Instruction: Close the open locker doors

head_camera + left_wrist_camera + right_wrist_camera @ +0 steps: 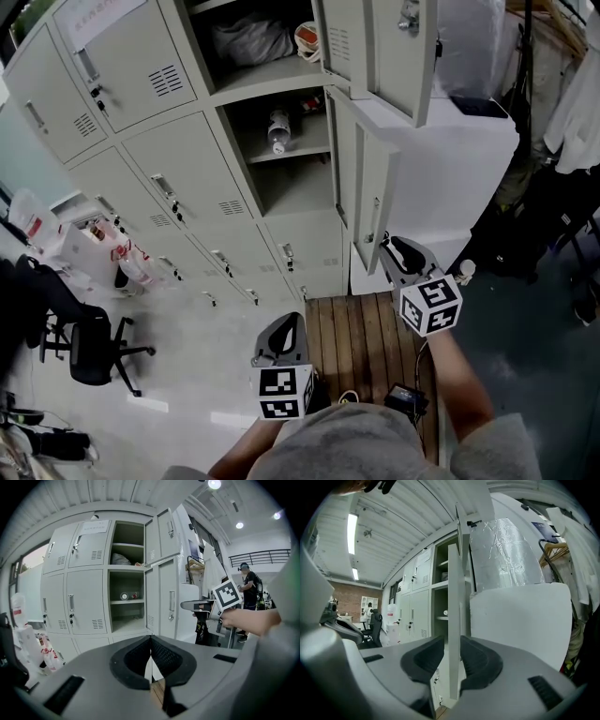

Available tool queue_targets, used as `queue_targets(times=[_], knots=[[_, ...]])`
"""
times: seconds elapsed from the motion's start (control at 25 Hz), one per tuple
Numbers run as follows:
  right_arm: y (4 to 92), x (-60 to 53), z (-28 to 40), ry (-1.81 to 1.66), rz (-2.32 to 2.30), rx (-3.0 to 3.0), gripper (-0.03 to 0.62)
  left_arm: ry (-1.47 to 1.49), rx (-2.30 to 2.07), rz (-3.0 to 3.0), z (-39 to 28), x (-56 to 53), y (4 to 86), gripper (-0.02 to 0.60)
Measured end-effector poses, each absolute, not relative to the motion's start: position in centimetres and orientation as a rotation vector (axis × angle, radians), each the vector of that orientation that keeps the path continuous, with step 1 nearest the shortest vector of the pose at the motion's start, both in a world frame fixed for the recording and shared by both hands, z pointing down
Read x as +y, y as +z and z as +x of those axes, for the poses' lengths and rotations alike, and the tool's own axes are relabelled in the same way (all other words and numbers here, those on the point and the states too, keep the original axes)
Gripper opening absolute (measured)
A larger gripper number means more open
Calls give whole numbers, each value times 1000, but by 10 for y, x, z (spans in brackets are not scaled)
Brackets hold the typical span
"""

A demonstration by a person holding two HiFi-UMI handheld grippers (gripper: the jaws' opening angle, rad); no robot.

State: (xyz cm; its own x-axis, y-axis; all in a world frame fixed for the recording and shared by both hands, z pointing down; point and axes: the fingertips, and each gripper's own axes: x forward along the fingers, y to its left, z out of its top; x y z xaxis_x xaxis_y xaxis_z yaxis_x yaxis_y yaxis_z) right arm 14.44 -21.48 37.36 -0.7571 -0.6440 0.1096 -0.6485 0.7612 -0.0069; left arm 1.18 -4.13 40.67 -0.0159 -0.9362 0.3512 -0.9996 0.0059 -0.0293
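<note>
Head view: right gripper (394,247) sits at the free edge of the open middle locker door (370,192). The upper locker door (375,47) is also open. The left gripper (290,325) is low, well apart from the lockers (141,159).

Left gripper view: the jaw tips meet, with nothing between them.

Right gripper view: jaws are fairly wide, door edge between them, not clamped.
</note>
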Motion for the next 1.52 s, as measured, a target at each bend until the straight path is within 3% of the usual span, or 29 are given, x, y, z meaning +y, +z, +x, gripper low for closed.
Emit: queue_targets(times=[0.76, 1.52], knots=[[369, -217, 107, 39, 996, -2861, 97, 391, -2054, 2017, -4, -47, 407, 9], [369, -191, -6, 46, 818, -2896, 87, 362, -2063, 1977, -83, -80, 410, 9]])
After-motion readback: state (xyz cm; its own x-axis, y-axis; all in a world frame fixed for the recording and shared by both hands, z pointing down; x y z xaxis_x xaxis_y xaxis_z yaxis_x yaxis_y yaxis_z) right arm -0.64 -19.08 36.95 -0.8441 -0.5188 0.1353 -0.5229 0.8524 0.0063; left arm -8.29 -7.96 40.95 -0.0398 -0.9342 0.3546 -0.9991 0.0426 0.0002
